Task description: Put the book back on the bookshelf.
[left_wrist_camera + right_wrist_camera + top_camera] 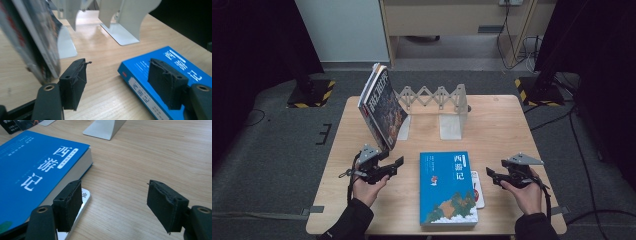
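Note:
A thick blue book [448, 187] with white characters lies flat near the table's front edge, between my two hands. It also appears in the left gripper view [147, 67] and the right gripper view [32, 167]. Dark-covered books [381, 107] lean tilted against the left plate of a pale expanding bookend rack [437, 100]. My left gripper [393, 167] is open, left of the blue book and just in front of the leaning books [37, 40]. My right gripper [493, 177] is open to the right of the blue book, empty.
A thin white booklet [478, 189] with red marks pokes out from under the blue book's right side, close to my right gripper [113, 202]. The rack's right upright plate [452, 120] stands behind the blue book. Bare wood lies at the table's right side.

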`<move>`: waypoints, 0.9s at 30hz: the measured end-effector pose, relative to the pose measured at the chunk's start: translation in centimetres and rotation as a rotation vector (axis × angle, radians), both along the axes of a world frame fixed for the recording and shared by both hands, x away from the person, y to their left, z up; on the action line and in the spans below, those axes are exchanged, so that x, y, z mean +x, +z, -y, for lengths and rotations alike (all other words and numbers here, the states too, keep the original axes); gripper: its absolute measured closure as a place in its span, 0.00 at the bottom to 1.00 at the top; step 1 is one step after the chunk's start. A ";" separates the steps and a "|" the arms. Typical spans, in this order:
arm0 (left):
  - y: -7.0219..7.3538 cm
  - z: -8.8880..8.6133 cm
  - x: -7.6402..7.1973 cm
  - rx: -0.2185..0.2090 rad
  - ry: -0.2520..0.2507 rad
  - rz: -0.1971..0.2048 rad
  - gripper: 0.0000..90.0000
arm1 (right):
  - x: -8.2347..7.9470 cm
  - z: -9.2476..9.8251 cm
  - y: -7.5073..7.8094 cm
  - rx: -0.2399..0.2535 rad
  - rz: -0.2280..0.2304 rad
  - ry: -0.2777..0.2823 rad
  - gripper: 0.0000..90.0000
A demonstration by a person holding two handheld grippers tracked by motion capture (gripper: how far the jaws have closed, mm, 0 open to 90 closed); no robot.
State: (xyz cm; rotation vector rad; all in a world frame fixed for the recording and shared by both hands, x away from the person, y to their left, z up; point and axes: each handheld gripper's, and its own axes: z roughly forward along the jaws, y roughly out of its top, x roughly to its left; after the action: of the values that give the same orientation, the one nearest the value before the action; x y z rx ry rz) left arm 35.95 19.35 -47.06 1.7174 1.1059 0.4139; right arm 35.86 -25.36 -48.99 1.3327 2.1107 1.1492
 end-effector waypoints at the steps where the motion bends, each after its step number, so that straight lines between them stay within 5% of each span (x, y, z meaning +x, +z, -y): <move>1: -0.2 0.2 0.0 0.007 -0.012 -0.006 0.33 | 0.0 -0.1 0.0 0.004 -0.002 0.006 0.31; 12: -2.4 3.0 -0.3 -0.016 -0.109 -0.120 0.32 | -0.3 -1.9 0.2 0.061 -0.012 0.048 0.30; 23: -4.1 5.0 -0.4 0.025 -0.179 -0.179 0.30 | -0.7 -4.0 -0.4 0.075 -0.045 0.093 0.30; 27: -4.6 5.4 -0.3 0.007 -0.202 -0.200 0.29 | -0.9 -4.7 -0.8 0.083 -0.070 0.114 0.30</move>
State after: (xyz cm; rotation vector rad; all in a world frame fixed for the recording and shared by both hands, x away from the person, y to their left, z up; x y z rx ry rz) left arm 35.63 13.93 -51.68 1.8858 1.0585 0.1219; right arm 35.00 -20.69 -49.82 1.3216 2.2362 1.2661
